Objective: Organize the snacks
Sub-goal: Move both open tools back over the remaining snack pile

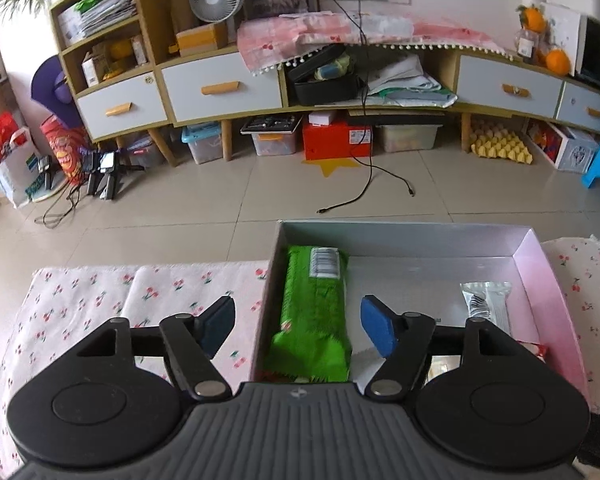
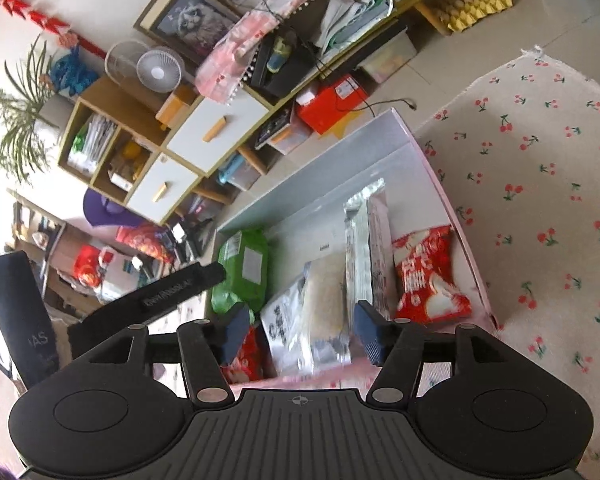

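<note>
A shallow box (image 1: pixel 400 227) with a grey inside and pink sides rests on a cherry-print cloth (image 1: pixel 100 292). In it lie a green snack pack (image 1: pixel 314 312) at the left, a silver pack (image 1: pixel 486 306) and a red pack (image 2: pixel 428 276) at the right. My left gripper (image 1: pixel 300 324) hovers open over the green pack (image 2: pixel 242 272), and its blue pads stand clear of the pack. My right gripper (image 2: pixel 302 332) is open above a clear pack of beige biscuits (image 2: pixel 320 308). Its pads do not touch the clear pack. A small red pack (image 2: pixel 246 360) lies under its left finger.
Beyond the table's far edge are a tiled floor (image 1: pixel 220 200) with a loose black cable (image 1: pixel 364 196) and a long cabinet (image 1: pixel 220 88) with drawers. A black bar (image 2: pixel 180 284) juts toward the box's left side in the right wrist view. The cloth (image 2: pixel 540 180) spreads right of the box.
</note>
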